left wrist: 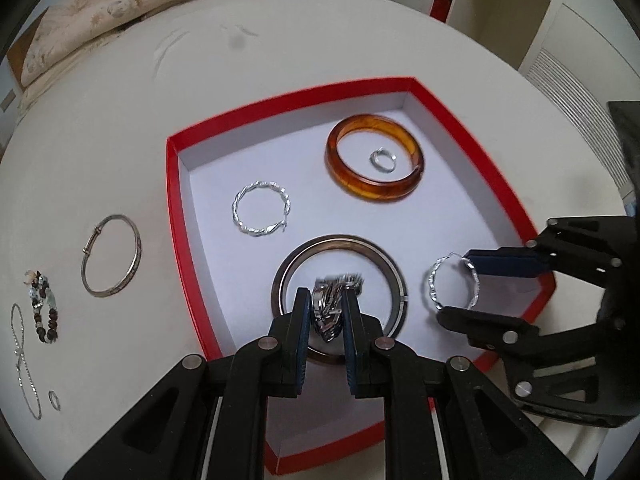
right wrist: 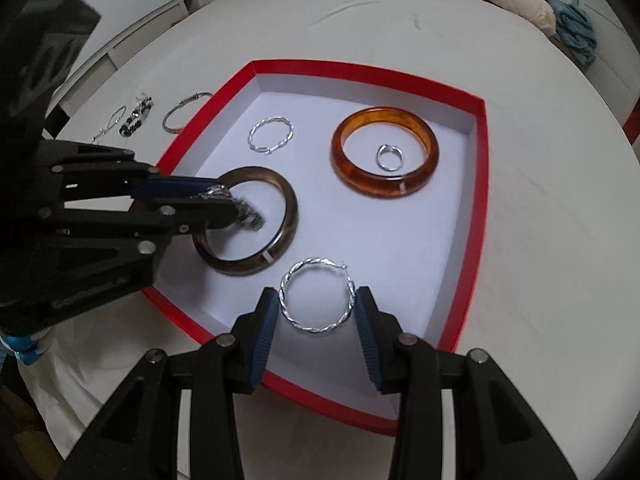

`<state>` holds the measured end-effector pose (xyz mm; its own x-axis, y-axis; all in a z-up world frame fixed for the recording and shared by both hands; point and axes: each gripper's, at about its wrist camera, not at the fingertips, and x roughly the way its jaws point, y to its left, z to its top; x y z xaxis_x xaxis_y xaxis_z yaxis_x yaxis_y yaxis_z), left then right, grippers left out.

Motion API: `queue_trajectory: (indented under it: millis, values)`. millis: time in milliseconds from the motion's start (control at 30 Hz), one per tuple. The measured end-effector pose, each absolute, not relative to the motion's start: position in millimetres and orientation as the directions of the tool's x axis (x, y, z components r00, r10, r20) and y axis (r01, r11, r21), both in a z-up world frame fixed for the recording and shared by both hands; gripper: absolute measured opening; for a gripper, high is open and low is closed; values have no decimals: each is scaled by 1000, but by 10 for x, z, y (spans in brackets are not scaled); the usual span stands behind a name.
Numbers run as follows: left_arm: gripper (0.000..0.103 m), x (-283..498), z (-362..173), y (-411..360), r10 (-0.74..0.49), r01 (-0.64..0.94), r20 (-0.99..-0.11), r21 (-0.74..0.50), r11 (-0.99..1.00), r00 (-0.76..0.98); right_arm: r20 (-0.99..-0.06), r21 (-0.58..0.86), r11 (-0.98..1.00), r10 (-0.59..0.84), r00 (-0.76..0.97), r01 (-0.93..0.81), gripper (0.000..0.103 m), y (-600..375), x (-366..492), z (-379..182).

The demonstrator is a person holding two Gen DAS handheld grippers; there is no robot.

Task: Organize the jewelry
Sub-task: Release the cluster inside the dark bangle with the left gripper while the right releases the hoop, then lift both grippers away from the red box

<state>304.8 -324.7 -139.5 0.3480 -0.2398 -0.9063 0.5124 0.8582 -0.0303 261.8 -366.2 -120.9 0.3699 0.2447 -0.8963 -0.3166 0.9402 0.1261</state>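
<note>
A shallow red box with a white floor sits on a round white surface, holding most of the jewelry. Inside, at the far side: an amber bangle lying flat w/ one small silver ring inside its loop, not touching it. Beside that, 1 twisted silver hoop earring lies alone on the box floor. Nearer the cameras, a dark grey-brown bangle lies flat; the left tool is pressed together on a bunched silver chain, held over the middle of that bangle. The chain looks crumpled and blurred, links hard to make out. A 2nd twisted hoop earring, bright silver w/ a rope-like twist and a thin clasp wire at its top, sits in the box's near corner between the fingers of the right tool; that tool is spread, and whether its pads touch the hoop cannot be told. Count in the box: 2 bangles, 2 hoops, 1 ring, plus the chain held above. Outside the box, on the surface to the left: 1 thin metal bangle, 1 beaded bracelet, 1 fine silver necklace and 1 tiny ring, all apart from each other. Floral bedding lies beyond the surface.
</note>
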Motion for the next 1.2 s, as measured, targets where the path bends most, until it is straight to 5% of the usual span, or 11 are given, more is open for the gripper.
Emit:
queue_trajectory:
  millis: [267, 333, 400, 800, 1200]
  values:
    - [18, 3054, -1377, -3099, -246, 475, -908, -60, 878, 340, -907, 103, 941, 222, 357, -324, 39, -3648, 2618, -1189]
    - [32, 3035, -1324, -3059, -258, 472, -906, -76, 878, 335, -911, 110, 943, 222, 348, -313, 43, -3657, 2613, -1181]
    - [35, 3039, -1243, -3060, -253, 469, -900, -62, 881, 355, -914, 107, 948, 212, 347, -300, 45, -3662, 2599, -1165]
    - [35, 2556, -230, -2395, -274, 382, -797, -58, 922, 538, -851, 90, 973, 186, 491, -213, 46, -3675, 2153, -336]
    - [35, 1798, 551, -897, -133, 174, -695, -11, 985, 706, -733, 87, 966, 227, 642, -242, 46, -3113, 1507, 604]
